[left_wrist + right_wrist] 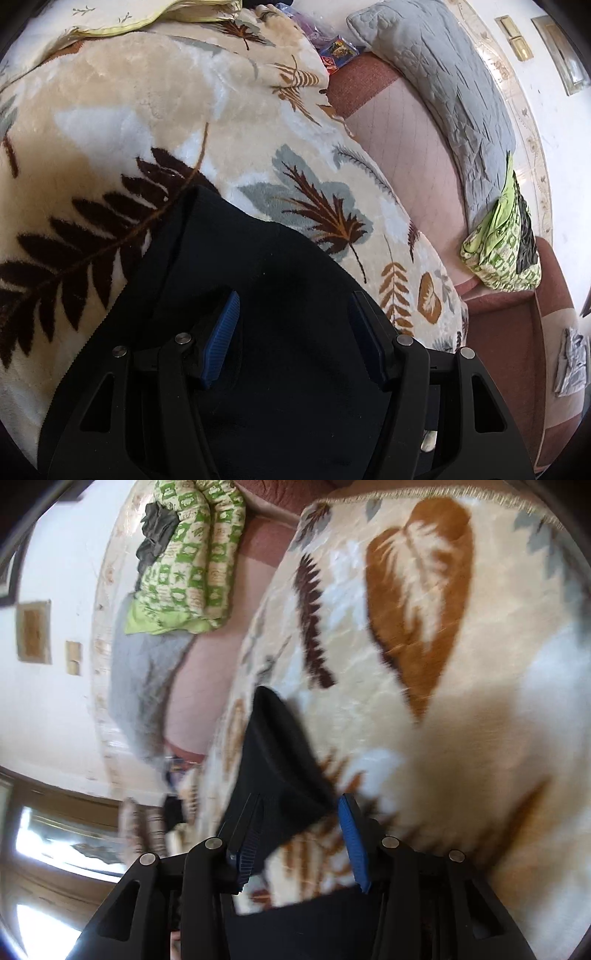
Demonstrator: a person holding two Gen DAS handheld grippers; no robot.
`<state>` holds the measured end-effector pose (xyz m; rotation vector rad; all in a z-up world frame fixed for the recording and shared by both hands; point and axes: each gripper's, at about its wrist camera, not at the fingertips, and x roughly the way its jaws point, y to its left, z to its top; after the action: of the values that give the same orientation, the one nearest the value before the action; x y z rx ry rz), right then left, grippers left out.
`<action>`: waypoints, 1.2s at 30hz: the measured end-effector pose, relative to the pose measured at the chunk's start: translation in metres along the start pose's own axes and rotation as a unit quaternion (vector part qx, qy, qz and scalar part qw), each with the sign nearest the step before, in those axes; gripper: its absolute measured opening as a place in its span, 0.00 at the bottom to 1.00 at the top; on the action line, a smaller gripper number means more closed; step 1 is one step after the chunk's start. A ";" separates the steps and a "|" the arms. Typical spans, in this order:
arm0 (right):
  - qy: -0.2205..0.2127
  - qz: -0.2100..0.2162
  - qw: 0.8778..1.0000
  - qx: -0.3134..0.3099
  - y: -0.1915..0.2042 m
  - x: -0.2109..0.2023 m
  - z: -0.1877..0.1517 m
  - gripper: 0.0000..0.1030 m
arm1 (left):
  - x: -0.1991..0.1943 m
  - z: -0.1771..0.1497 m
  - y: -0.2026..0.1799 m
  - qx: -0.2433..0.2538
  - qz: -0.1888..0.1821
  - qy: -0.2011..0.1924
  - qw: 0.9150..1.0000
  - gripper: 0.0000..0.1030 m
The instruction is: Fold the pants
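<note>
Left wrist view: both hand-held grippers (293, 306) (299, 805) released, jaws apart over black pants (258, 266).

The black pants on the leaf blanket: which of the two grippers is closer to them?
Left. The left gripper hovers right over the black pants, cloth filling the gap between its open fingers. The right gripper is open at the pants' edge, one tip poking between its fingers.

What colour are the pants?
Black. The pants show best in the left wrist view, on the leaf-patterned blanket.
</note>
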<state>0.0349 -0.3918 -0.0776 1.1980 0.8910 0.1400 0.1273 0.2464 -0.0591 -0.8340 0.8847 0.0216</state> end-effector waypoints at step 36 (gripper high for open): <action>-0.068 -0.033 0.951 -0.301 0.094 -0.018 -0.029 0.01 | 0.005 -0.007 -0.012 0.057 0.019 -0.005 0.998 0.67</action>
<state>0.0364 -0.3424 0.0096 0.5995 0.6948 0.2520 0.1301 0.2324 -0.0574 -0.7091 0.8839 0.0091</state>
